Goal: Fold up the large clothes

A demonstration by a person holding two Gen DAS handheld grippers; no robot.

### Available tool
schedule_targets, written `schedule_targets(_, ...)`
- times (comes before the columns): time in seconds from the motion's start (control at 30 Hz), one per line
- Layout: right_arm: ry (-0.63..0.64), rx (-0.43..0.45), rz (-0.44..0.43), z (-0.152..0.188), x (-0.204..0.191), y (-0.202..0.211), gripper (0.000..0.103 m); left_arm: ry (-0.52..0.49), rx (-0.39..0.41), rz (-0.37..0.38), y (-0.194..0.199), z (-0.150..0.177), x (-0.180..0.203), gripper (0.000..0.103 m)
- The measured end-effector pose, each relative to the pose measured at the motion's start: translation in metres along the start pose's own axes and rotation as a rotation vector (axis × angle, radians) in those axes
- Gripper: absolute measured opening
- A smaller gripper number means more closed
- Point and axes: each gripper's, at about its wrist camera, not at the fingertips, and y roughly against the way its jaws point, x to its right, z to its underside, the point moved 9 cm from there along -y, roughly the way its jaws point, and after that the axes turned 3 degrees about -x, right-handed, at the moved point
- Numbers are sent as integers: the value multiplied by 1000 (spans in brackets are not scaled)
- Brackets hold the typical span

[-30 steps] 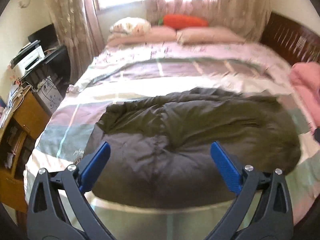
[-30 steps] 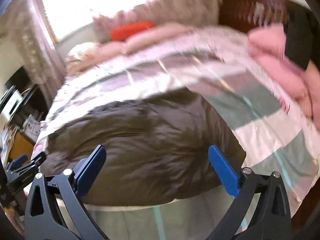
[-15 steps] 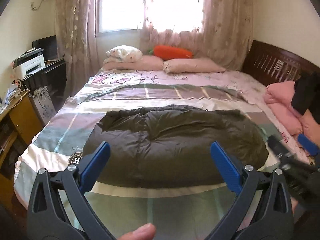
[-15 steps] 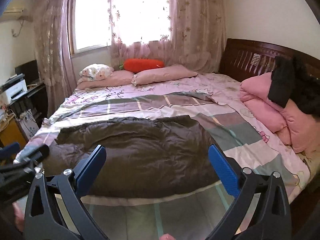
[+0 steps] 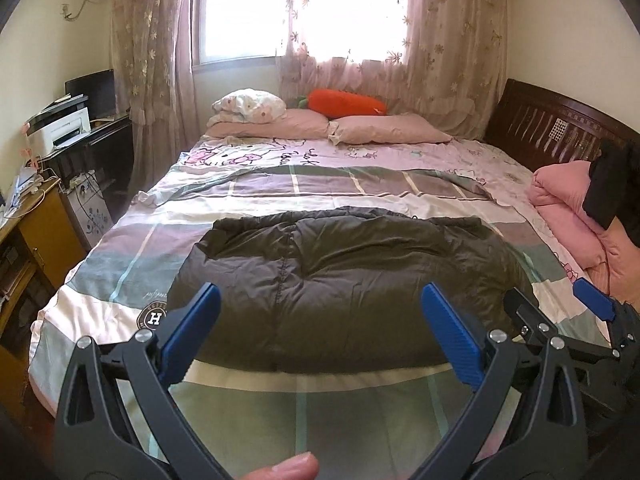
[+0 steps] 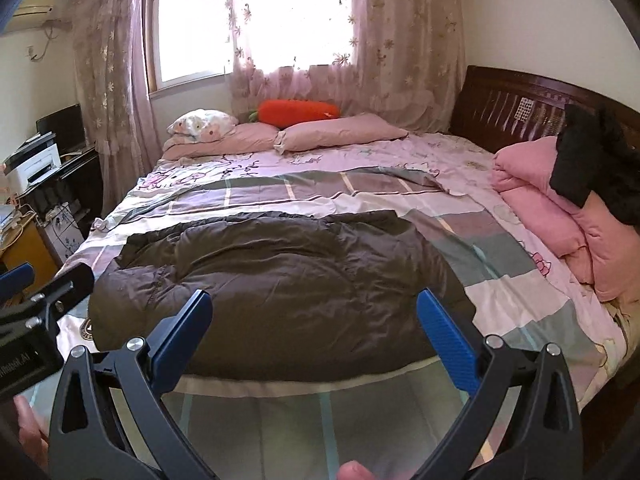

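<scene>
A large dark brown padded garment [image 5: 344,280] lies folded into a wide bundle across the near half of the bed; it also shows in the right wrist view [image 6: 280,284]. My left gripper [image 5: 320,308] is open and empty, held above the bed's near edge, short of the garment. My right gripper [image 6: 314,316] is open and empty, also back from the garment. The right gripper's fingers [image 5: 592,304] show at the right edge of the left wrist view. The left gripper's fingers [image 6: 16,280] show at the left edge of the right wrist view.
The bed [image 5: 360,404] has a checked cover. Pillows [image 5: 384,128] and an orange carrot cushion [image 5: 344,102] lie at the head. A pink quilt [image 6: 560,216] with black clothing [image 6: 592,164] lies at the right. A desk with a printer [image 5: 60,128] stands left.
Both grippers have pulled back and risen from close over the garment to a higher, level view of the whole bed. Both stay open. The garment has not moved.
</scene>
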Motion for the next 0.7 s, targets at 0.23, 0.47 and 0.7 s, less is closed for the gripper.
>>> schedule_targets(0.23,-5,-17,-1,2,-3,-4,102,-8,-1,-9,-3,0,0,101)
schedule_targets(0.47,9,-11,18,2,-2,-3,102,-10,-3,-9,-4,1,0,101)
schedule_targets(0.7,18,3,39,1,-3,-1,102,-7,-5,-5,-5,3,-1,101)
